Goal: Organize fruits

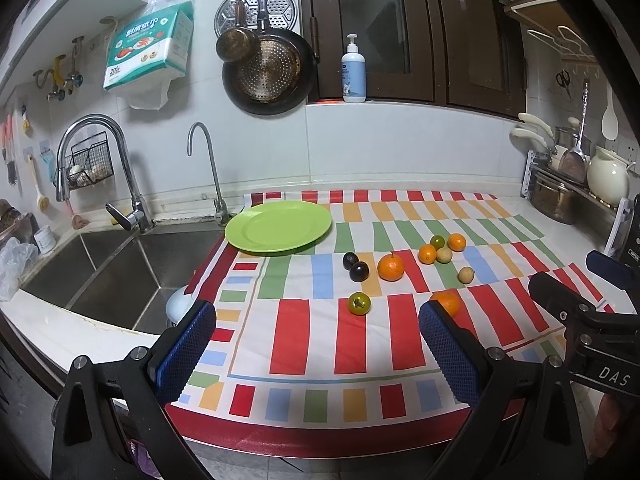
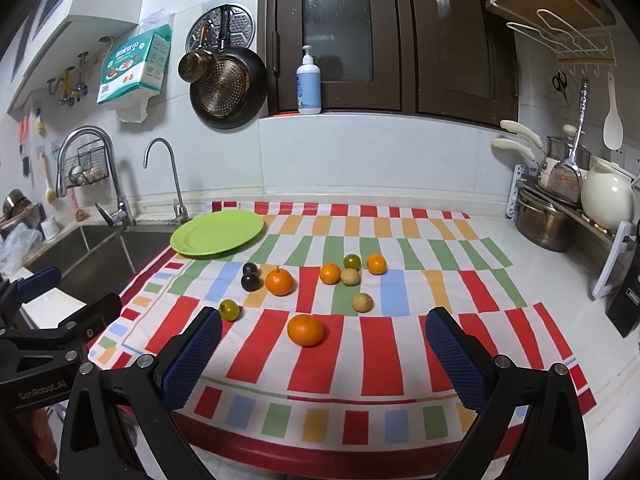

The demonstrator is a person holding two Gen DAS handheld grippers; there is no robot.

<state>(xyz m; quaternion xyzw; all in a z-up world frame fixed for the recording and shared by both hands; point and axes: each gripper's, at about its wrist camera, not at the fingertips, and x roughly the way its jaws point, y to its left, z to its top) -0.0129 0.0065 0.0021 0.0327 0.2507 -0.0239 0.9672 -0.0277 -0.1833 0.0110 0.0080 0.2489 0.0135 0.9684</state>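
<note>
An empty green plate [image 1: 279, 225] [image 2: 217, 233] sits at the back left of the striped cloth [image 1: 360, 336] [image 2: 384, 344]. Several small fruits lie loose on the cloth: two dark plums [image 1: 355, 267] [image 2: 250, 276], oranges [image 1: 391, 267] [image 2: 279, 282], a near orange [image 2: 305, 330] [image 1: 449, 302], a greenish fruit [image 1: 359, 303] [image 2: 229, 310], pale round fruits [image 2: 362, 302] [image 1: 466, 275]. My left gripper [image 1: 318, 346] is open and empty above the cloth's front. My right gripper [image 2: 324, 354] is open and empty, near the close orange.
A steel sink [image 1: 108, 268] with two taps lies to the left of the cloth. A dish rack with pots and a white jug [image 2: 606, 196] stands at the right. Pans hang on the back wall [image 1: 268, 72]. A soap bottle [image 1: 353, 72] stands on the sill.
</note>
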